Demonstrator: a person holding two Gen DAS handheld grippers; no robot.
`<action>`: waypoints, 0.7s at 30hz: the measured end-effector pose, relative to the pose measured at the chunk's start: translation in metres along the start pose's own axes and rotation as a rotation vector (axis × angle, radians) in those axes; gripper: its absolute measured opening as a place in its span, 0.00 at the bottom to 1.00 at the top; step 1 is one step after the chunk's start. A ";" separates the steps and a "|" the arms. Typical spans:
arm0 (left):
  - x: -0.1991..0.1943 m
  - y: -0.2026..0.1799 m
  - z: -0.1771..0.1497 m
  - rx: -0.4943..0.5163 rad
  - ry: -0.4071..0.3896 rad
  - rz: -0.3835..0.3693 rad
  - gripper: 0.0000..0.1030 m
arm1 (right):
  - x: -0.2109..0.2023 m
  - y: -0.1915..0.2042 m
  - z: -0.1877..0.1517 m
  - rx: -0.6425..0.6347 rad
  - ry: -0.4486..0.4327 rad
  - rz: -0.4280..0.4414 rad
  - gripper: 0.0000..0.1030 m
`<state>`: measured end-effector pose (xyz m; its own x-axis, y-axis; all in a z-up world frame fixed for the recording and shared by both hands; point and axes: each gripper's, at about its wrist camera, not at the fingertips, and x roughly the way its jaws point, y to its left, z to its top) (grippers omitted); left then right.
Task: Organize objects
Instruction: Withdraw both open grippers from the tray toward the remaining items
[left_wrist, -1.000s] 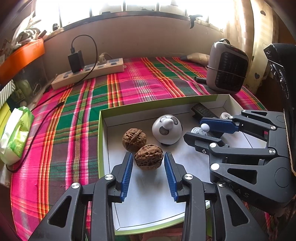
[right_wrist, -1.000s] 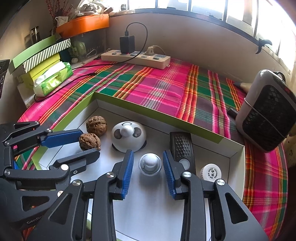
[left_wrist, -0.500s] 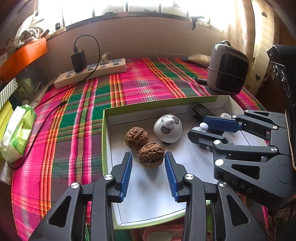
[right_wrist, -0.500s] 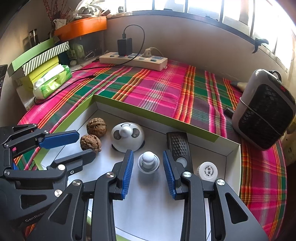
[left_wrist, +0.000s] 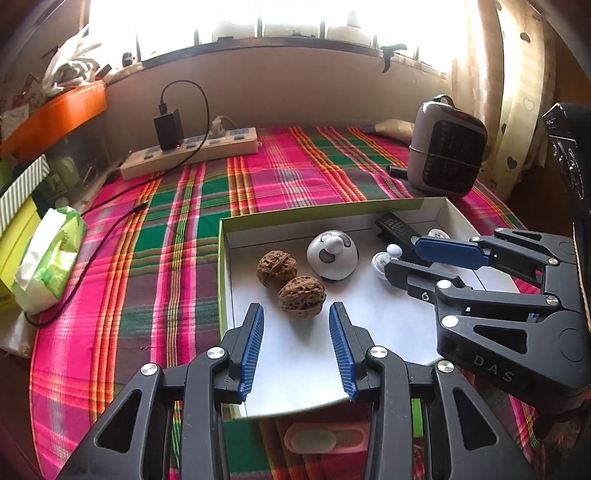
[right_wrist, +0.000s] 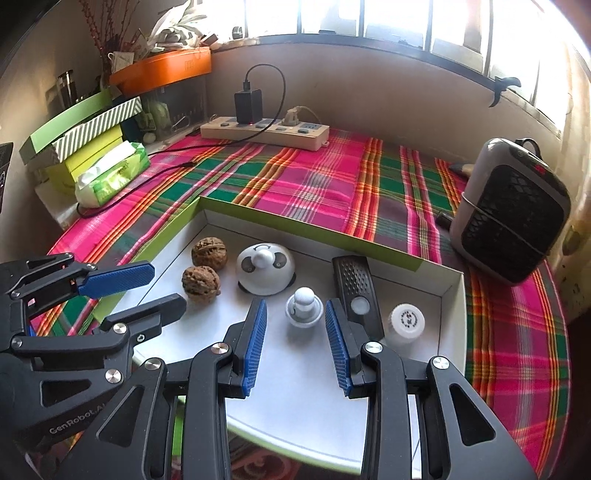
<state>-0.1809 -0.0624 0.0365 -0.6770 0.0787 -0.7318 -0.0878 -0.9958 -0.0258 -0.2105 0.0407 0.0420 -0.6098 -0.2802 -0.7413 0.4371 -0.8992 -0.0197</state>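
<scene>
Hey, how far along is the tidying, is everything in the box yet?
Looks mostly done: both walnuts, the panda bell, small white knob, remote and white cap all sit inside the green box. Nothing is in hand; the left gripper and right gripper have open jaws. The tissue pack lies outside.

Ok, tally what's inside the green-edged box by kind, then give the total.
Walnuts: 2, the nearer walnut and the farther walnut
Panda-faced domes: 1, panda dome
Small white knobs: 1, white knob
Black remotes: 1, remote
White round caps: 1, white cap
Total: 6 things in the box
</scene>
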 end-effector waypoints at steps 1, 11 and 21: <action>-0.003 0.000 -0.001 -0.004 -0.006 0.000 0.34 | -0.002 0.001 -0.001 0.002 -0.003 -0.001 0.34; -0.023 0.014 -0.011 -0.056 -0.036 -0.007 0.34 | -0.024 0.000 -0.015 0.041 -0.034 -0.003 0.39; -0.039 0.025 -0.031 -0.110 -0.040 -0.022 0.34 | -0.048 -0.005 -0.037 0.091 -0.055 -0.014 0.39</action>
<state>-0.1343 -0.0920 0.0428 -0.7045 0.0999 -0.7026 -0.0235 -0.9928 -0.1177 -0.1591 0.0712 0.0527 -0.6522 -0.2829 -0.7033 0.3679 -0.9293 0.0327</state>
